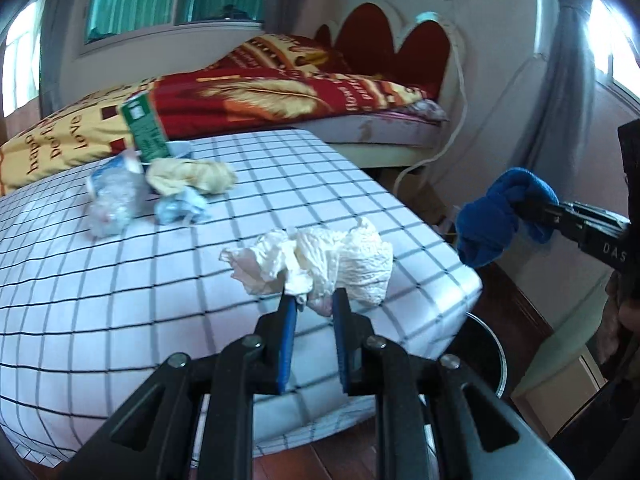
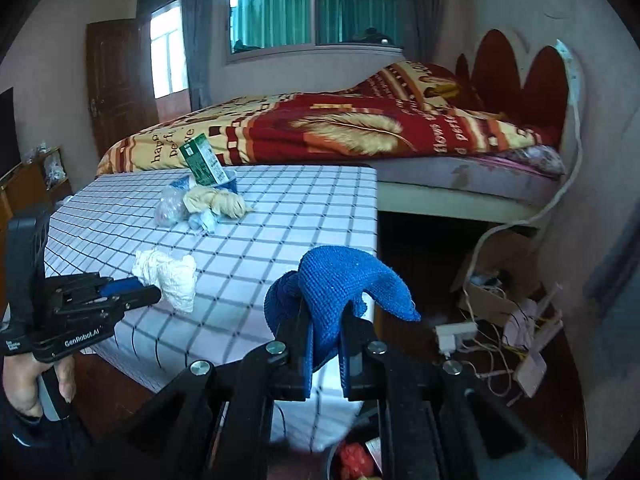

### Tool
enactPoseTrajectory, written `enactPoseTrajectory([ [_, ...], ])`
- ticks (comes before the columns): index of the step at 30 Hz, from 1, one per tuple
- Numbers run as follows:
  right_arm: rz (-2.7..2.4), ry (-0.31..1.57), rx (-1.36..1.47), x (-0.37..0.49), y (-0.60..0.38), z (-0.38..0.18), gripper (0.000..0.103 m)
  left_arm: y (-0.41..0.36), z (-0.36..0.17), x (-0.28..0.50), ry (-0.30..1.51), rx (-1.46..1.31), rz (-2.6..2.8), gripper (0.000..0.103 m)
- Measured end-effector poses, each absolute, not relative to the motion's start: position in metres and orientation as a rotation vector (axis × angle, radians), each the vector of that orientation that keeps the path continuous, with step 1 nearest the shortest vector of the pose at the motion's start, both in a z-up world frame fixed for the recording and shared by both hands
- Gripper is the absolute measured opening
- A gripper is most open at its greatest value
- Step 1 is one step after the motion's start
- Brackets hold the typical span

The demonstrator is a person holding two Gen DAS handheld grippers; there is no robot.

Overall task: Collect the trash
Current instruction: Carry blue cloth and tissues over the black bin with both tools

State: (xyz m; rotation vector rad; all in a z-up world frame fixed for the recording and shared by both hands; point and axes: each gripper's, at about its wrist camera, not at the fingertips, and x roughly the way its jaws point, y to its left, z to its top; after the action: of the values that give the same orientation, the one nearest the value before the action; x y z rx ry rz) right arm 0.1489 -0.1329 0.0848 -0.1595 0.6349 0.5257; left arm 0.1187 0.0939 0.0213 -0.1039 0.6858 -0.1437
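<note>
A trash pickup in a bedroom stands partway done: the right gripper [image 2: 326,344] holds a blue knitted cloth [image 2: 340,292] clamped between its jaws, lifted off the checked surface [image 2: 280,216] and hanging just past its corner, above a bin [image 1: 486,354] on the floor whose opening already shows something red inside in the right wrist view. The left gripper [image 1: 314,306] reaches a crumpled white paper towel [image 1: 320,256] lying near the surface's front edge; its jaws stand narrowly apart with a fold of the paper between the tips, though whether they have bitten down cannot be told. Farther back on the surface, a cluster waits: a green carton [image 1: 146,130] leaning in a cup, a crushed clear plastic bottle [image 1: 112,196], a yellowish rag [image 1: 188,174] and a pale blue wad [image 1: 178,206]. By that count, most of the collecting appears to lie ahead.
</note>
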Motion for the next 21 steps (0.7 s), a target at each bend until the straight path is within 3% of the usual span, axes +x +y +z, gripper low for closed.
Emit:
enactPoseTrajectory([
  [21, 0.324, 0.752, -0.080, 0.100, -0.269, 0.038, 0.010, -0.061, -0.003, 0.109, 0.776, 0.023, -0.397, 0.019],
])
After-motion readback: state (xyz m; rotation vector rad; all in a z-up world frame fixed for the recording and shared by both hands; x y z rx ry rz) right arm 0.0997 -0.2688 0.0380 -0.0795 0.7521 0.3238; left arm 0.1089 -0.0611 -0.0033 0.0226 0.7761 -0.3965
